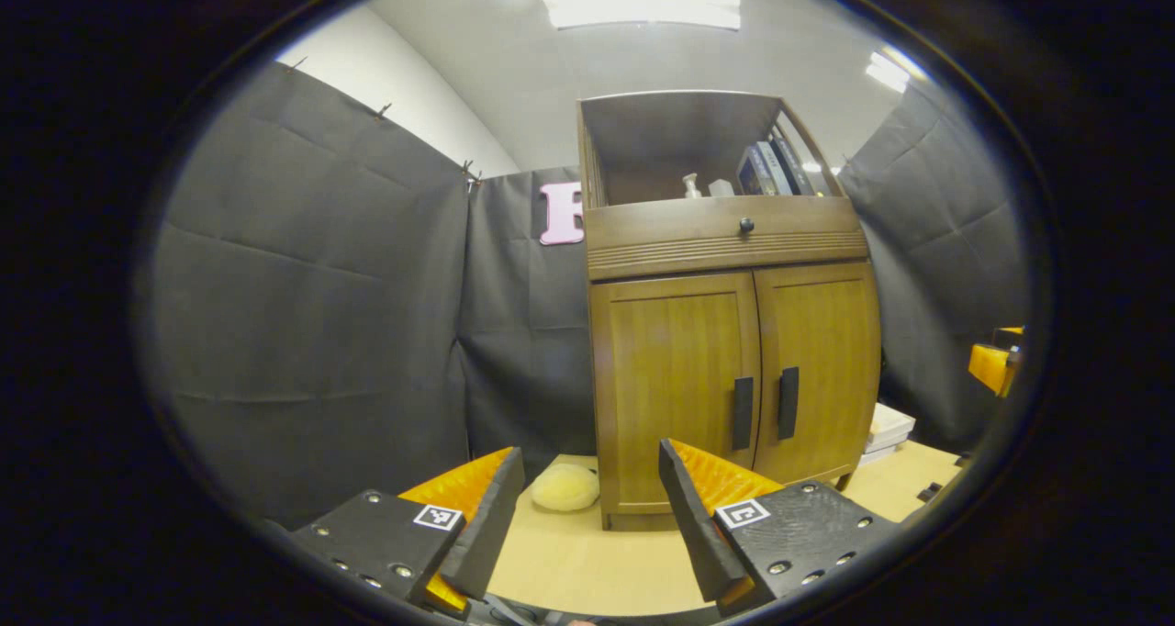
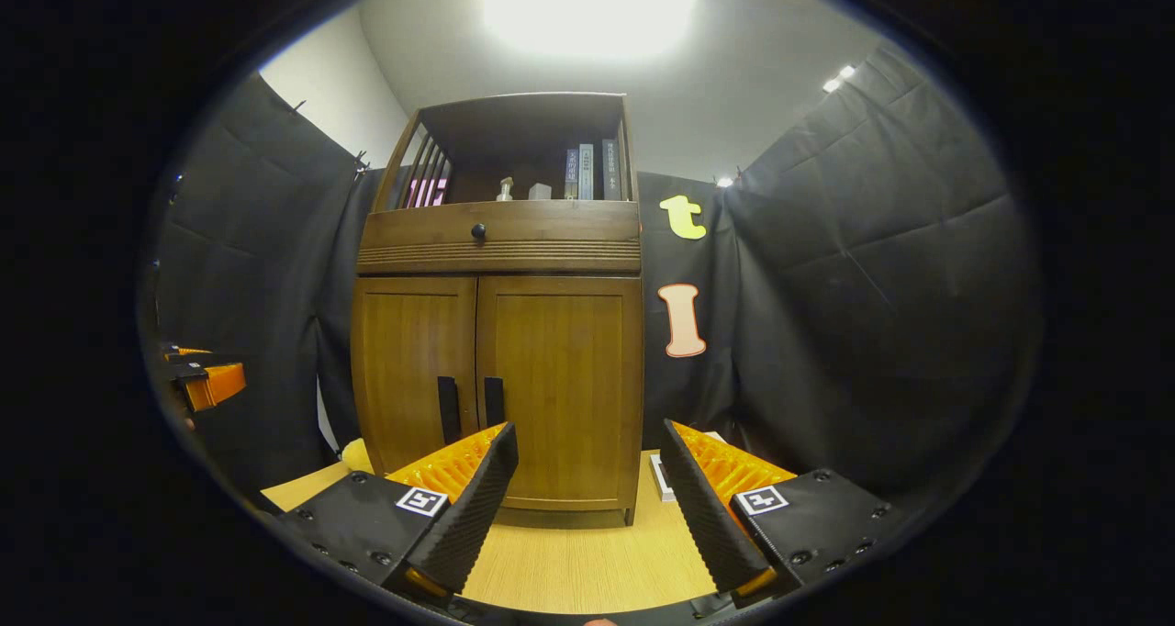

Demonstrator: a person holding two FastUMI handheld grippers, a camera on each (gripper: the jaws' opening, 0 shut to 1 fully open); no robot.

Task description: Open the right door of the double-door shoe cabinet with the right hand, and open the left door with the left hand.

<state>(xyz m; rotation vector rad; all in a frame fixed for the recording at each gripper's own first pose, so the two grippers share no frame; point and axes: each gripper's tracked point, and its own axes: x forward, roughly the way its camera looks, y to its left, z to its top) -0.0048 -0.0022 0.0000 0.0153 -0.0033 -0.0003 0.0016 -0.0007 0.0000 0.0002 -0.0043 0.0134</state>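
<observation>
At the bottom of the left gripper view, the left gripper point(image 1: 587, 507) stands released, its ribbed wedge fingers spread wide over the pale wood-grain tabletop point(image 1: 587, 562). The right gripper point(image 2: 587, 497) is likewise spread, grasping nothing. Just beyond, a fluffy yellow pad point(image 1: 565, 486) lies at the cabinet's foot. The shoe cabinet point(image 1: 725, 332) stands centre frame, glossy brown wood; its left door point(image 1: 675, 378) and right door point(image 1: 817, 360) are both closed, each with a dark vertical bar handle beside the seam. Above sit a grooved drawer with a round knob point(image 1: 746, 226) and an open shelf holding books point(image 1: 771, 167). Quilted black cloth walls the booth.
</observation>
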